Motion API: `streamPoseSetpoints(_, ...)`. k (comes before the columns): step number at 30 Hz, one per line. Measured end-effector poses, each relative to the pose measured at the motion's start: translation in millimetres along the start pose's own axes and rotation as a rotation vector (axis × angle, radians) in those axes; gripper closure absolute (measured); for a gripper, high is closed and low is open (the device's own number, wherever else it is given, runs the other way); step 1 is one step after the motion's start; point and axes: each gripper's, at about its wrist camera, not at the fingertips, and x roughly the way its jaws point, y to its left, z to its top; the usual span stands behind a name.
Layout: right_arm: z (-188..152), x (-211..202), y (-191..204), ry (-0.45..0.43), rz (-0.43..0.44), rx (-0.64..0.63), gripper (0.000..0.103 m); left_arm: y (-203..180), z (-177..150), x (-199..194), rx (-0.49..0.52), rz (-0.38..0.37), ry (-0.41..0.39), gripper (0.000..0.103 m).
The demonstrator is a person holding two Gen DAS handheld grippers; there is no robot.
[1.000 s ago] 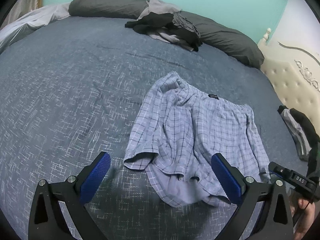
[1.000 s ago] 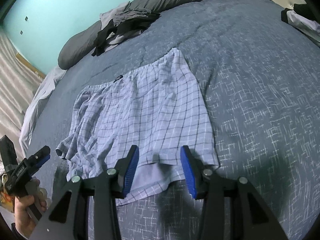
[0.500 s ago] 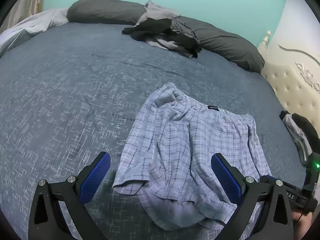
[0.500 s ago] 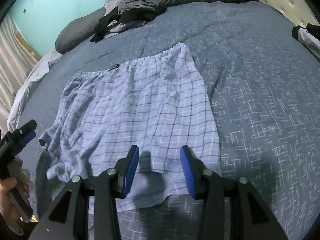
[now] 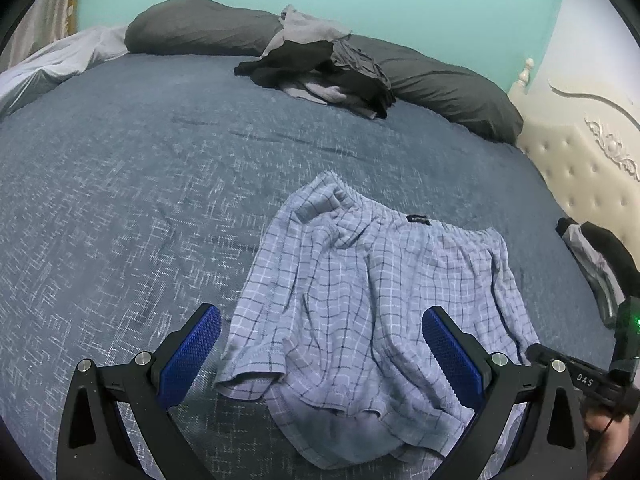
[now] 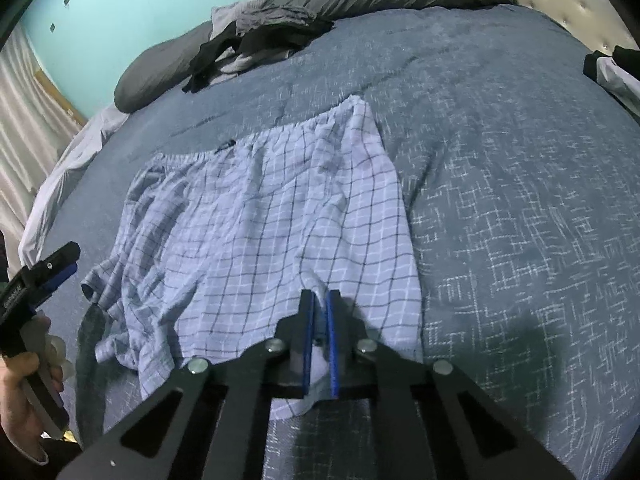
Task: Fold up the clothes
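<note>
Checked shorts (image 6: pixel 264 224): spread flat on the blue bed (image 6: pixel 520 200), waistband away from the person, hem nearest. Right wrist view: right tool (image 6: pixel 320 312) clamped on a pinch of the hem fabric. Left wrist view only: left tool (image 5: pixel 320 356) with jaws wide apart above the other leg hem, holding nothing; dark clothes pile (image 5: pixel 320 76) by grey pillows (image 5: pixel 200 28)

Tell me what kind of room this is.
A bedroom, most likely: the work surface is a bed with a blue bedspread, dark grey pillows along the wall, and a tufted cream headboard at one side.
</note>
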Motion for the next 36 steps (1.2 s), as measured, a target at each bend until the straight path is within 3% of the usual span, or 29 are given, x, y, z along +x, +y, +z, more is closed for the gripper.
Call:
streamPoseSetpoints(15,13.9,-42.7,-56.9,-0.164,0.003,0.215,0.100,13.0,3.3,-2.1,-0.040,0.024,-0.001,0.000)
streamPoseSetpoints(25,8.9,-36.9,-68.9,-0.120,0.040,0.253,0.100,11.5,1.1,1.0,-0.035,0.022,0.009,0.000)
streamPoseSetpoints(28,8.6,-30.7,-68.0,-0.092,0.102,0.255,0.099,13.1,0.5,1.9,-0.042,0.024,0.012,0.000)
streamPoseSetpoints(31,9.0,-32.0,-63.4,-0.095,0.168,0.246,0.097,13.5,0.9,2.8,-0.043,0.024,0.013,0.000)
streamPoseSetpoints(36,11.3,-42.3,-74.0,-0.167,0.167,0.296,0.093,14.0,1.5,4.0,-0.039,0.021,0.012,0.000)
